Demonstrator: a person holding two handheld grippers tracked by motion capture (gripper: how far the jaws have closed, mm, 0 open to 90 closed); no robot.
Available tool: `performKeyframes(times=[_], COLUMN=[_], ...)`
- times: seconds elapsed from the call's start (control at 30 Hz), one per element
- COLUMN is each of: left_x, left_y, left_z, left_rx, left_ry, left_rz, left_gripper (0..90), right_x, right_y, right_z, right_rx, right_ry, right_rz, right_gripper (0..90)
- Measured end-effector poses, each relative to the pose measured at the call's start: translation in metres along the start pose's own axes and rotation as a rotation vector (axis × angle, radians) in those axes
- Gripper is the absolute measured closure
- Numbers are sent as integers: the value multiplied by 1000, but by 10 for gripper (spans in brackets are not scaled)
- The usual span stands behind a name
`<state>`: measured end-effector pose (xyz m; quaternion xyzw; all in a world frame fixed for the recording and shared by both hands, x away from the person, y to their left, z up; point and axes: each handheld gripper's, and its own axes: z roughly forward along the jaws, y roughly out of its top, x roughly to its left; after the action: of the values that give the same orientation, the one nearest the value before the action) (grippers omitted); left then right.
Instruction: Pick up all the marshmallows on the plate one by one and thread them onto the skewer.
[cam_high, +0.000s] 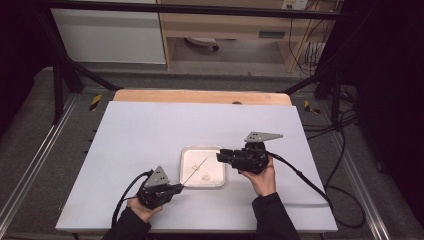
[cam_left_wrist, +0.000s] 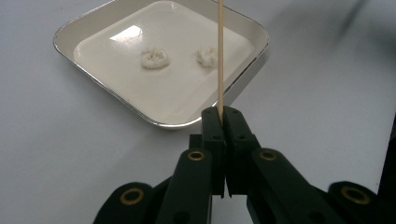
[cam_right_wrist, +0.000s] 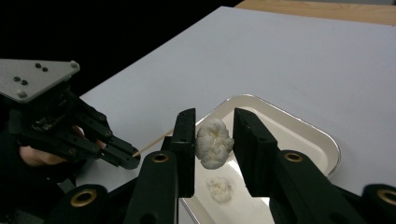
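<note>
Tray (cam_high: 187, 152) — popcorn (cam_left_wrist: 154, 57) beside skewer (cam_left_wrist: 220, 56).

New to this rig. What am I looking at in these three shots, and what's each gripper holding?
No robot here: a person holds a two-jaw gripper in each hand at a white table. The high view looks down from above the person's side; the other two come from cameras riding on each gripper, looking along its black jaws.

On the table sits a shallow square metal tray; the left gripper view shows two white puffy pieces, possibly popcorn, in it.

The left gripper is shut on a thin wooden skewer that reaches out over the tray. The right gripper holds a third white piece between its jaws, lifted above the tray, apparently to go onto the skewer.
</note>
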<state>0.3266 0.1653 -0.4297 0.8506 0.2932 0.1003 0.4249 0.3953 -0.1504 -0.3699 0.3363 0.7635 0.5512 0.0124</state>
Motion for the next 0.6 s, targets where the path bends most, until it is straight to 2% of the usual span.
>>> performKeyframes(times=[0.07, 0.17, 0.37, 0.6], left_x=[0, -1, -2, -3], left_y=[0, 0, 1, 1], left_z=[0, 0, -1, -2], left_rx=[-1, -1, -12, -23], left_ry=[-1, -2, -3, -7], left_rz=[1, 3, 5, 12], left_gripper=[884, 884, 884, 884], right_x=[0, -2, -6, -9], right_y=[1, 4, 4, 3], right_z=[0, 0, 7, 14], right_rx=[-7, -37, -42, -43], right_ry=[9, 49, 86, 114], right_rz=[10, 48, 99, 134], right_gripper=[708, 710, 713, 713])
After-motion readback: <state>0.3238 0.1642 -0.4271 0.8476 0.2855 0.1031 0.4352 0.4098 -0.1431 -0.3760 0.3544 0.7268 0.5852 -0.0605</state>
